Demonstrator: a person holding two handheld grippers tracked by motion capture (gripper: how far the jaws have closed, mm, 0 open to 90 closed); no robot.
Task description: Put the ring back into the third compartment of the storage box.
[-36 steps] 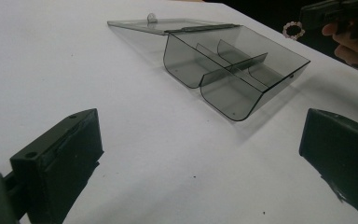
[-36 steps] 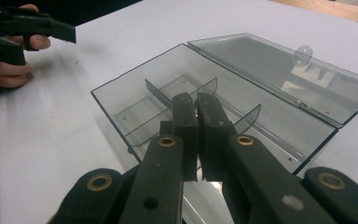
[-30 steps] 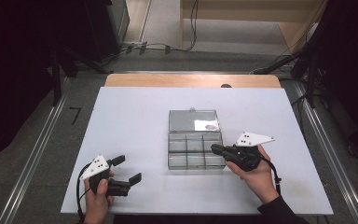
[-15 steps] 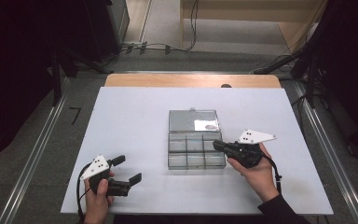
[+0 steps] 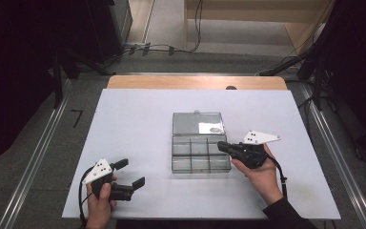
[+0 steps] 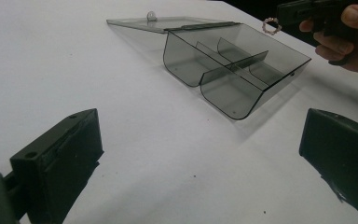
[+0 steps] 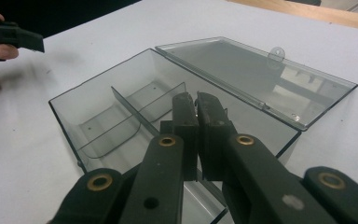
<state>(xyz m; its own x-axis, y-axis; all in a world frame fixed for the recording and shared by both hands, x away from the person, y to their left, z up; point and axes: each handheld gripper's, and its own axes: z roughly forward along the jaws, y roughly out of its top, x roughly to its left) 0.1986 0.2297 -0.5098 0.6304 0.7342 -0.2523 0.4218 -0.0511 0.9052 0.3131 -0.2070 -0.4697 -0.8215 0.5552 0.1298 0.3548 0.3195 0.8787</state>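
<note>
We see a smoky-grey, transparent plastic organiser box (image 5: 200, 153) lying near the middle of the white-topped bench (image 5: 133, 124), its flat hinged lid (image 5: 198, 123) thrown fully open and resting on the bench on the far side of the box. Thin dividers split the box into compartments, and those we can see into hold nothing.

Our right gripper (image 5: 223, 145) hangs over the right-hand end of the box, pointing left across it. In the right gripper view its two black jaws stand pressed almost together, with only a thin slit between them, above the box's interior. In the left gripper view a small pale beaded ring (image 6: 272, 26) shows at the tip of that gripper, just above the box's far edge; it appears pinched between the jaws, though the ring is too small for us to make out more.

Our left gripper (image 5: 129, 173) sits low at the near left of the bench, well apart from the box, held by the left hand (image 5: 100, 206). Its jaws stand wide apart with nothing between them, the bare white surface showing in the gap, and they point towards the box.
</note>
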